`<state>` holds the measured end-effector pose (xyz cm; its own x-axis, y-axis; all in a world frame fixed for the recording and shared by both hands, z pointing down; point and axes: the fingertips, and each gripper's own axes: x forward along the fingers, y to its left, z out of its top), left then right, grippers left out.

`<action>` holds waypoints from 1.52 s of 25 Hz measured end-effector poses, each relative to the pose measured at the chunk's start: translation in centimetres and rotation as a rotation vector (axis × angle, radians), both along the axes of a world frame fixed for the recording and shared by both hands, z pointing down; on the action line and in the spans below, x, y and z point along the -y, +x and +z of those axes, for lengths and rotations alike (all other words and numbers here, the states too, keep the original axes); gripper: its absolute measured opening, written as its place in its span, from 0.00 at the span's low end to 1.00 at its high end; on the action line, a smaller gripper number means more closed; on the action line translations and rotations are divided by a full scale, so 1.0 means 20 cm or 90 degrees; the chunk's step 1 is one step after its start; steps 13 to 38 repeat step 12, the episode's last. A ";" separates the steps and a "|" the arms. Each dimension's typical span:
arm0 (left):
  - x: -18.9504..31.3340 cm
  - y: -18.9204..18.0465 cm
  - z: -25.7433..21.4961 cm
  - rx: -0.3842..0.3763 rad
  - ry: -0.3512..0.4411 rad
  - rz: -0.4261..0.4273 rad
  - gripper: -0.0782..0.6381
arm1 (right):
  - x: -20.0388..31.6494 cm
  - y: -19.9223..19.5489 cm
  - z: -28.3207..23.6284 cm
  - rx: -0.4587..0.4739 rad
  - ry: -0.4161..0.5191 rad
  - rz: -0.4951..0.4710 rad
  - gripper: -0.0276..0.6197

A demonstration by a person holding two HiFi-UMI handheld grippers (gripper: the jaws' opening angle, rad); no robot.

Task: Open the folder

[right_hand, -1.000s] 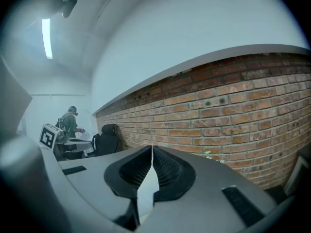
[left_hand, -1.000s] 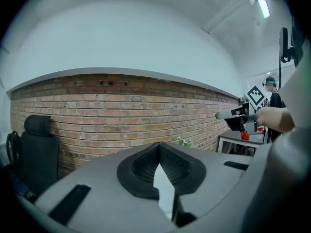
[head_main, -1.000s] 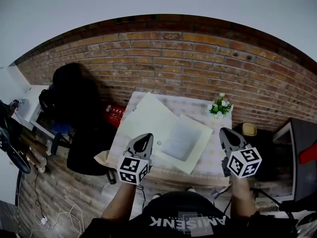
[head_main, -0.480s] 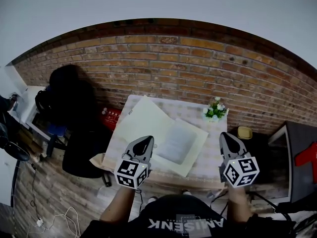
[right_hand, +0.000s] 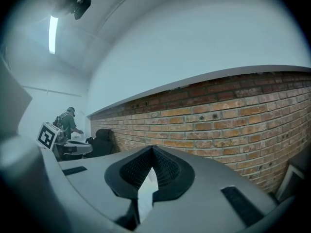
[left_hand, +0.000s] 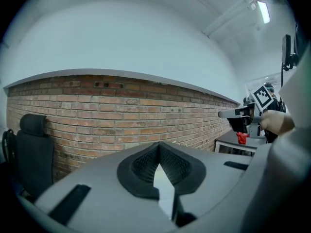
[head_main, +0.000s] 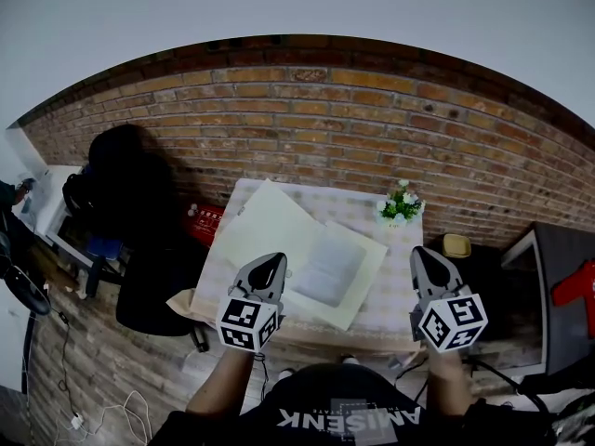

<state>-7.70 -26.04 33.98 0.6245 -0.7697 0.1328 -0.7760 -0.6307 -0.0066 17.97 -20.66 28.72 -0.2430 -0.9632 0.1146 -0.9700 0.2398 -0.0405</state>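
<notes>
The cream folder (head_main: 270, 226) lies spread open on the small table (head_main: 395, 295), its flap turned out to the left and a sheet of paper (head_main: 325, 266) showing on its right half. My left gripper (head_main: 272, 266) hovers shut over the folder's near left part and holds nothing. My right gripper (head_main: 424, 259) is shut and empty too, raised above the table's right edge. In the left gripper view the shut jaws (left_hand: 158, 147) point level at the brick wall. The right gripper view shows its shut jaws (right_hand: 152, 150) the same way.
A small potted plant (head_main: 402, 203) stands at the table's far right corner. The brick wall (head_main: 372, 110) runs behind. A black office chair (head_main: 139, 212) stands left of the table, a red box (head_main: 206, 219) beside it, a dark desk (head_main: 558, 286) at the right.
Both grippers stay over the table's near edge. The right gripper has risen slightly. The folder lies open as before.
</notes>
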 end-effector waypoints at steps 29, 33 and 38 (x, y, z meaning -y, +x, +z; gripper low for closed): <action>-0.01 0.05 -0.03 -0.002 0.015 0.006 0.13 | -0.01 0.02 0.00 -0.001 0.005 0.003 0.10; -0.01 0.05 -0.03 -0.002 0.015 0.006 0.13 | -0.01 0.02 0.00 -0.001 0.005 0.003 0.10; -0.01 0.05 -0.03 -0.002 0.015 0.006 0.13 | -0.01 0.02 0.00 -0.001 0.005 0.003 0.10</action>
